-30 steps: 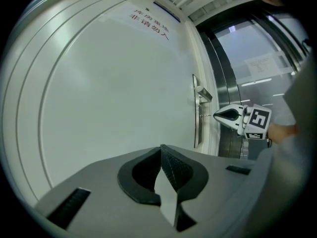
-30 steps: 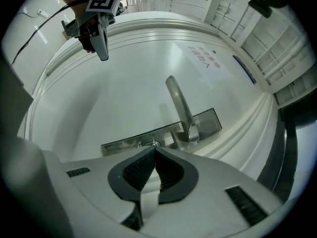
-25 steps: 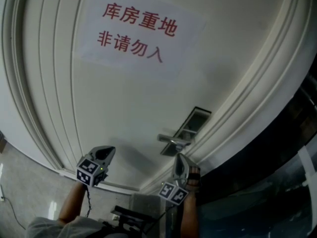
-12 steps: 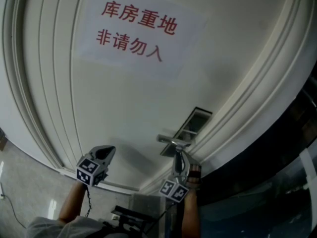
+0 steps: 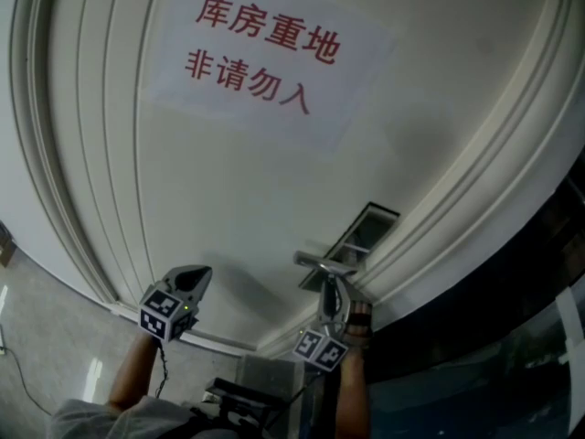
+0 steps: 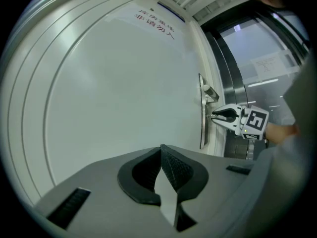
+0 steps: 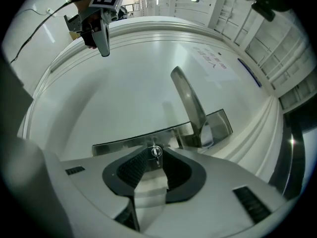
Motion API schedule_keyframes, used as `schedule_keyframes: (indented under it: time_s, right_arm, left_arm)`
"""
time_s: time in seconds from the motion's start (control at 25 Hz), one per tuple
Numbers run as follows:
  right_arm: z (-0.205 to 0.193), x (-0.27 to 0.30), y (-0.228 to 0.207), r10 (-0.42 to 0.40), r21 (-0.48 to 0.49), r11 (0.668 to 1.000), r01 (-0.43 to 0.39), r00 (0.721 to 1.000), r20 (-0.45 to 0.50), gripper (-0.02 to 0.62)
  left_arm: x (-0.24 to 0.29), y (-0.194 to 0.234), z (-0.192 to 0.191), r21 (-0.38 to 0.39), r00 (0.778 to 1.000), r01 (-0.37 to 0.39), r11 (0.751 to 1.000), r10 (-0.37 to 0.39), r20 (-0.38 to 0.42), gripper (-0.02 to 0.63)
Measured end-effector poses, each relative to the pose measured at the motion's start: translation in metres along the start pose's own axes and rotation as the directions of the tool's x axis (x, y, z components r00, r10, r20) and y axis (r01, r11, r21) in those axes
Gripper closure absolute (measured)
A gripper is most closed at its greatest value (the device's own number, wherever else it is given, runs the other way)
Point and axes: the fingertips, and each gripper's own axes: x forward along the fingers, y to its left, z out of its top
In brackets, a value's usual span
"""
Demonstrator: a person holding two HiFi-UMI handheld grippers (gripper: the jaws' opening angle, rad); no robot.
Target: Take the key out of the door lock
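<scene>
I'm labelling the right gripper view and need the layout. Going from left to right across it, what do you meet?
left gripper → key → door handle → door frame moulding

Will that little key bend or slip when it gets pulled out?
Probably stiff: the key looks like shiny metal. Likely light, being tiny beside the door handle. It may slip, since the right gripper pinches only its head.
</scene>
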Motion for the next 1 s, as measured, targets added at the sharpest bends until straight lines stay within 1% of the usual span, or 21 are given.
schedule_keyframes:
  time_s: [0.2,0.32,0.36,0.44,0.68,1.0]
  right_arm:
    - [0.0000,0.0041,0.0039,0.013,-0.038,0.999,-0.013,1.000,-0.018,0.491]
    - [-0.0007,0.0050,0.0034,0.004,-0.067,0.998,-0.007,1.000,-0.031,0.494]
    - [-0.0008,0.0049,0.0021,-0.005,-0.075,0.997,0.003,0.999,-0.033,0.505]
    - [-0.0005,0.0043,-0.0009,-0.026,-0.091,0.996,0.023,0.999,-0.035,0.548]
    - [-0.0026,0.0037,0.0000,-0.035,-0.123,0.992,0.028,0.998,-0.055,0.560]
    - [-0.0028,0.0041,0.0012,-0.009,-0.162,0.987,-0.005,0.996,-0.087,0.571]
  left_arm:
    - [-0.0022,0.0054,-0.0025,-0.009,1.000,-0.011,1.000,0.011,-0.002,0.601]
    - [-0.0030,0.0084,-0.0034,-0.014,1.000,-0.015,1.000,0.015,-0.001,0.601]
    - [-0.0032,0.0087,-0.0033,-0.015,1.000,-0.014,1.000,0.014,0.000,0.601]
    - [-0.0033,0.0091,-0.0032,-0.015,1.000,-0.012,1.000,0.012,0.000,0.601]
    - [-0.0026,0.0104,-0.0016,-0.011,1.000,-0.006,1.000,0.007,0.006,0.601]
    - [-0.0033,0.0068,-0.0045,-0.013,1.000,0.011,1.000,-0.011,-0.001,0.601]
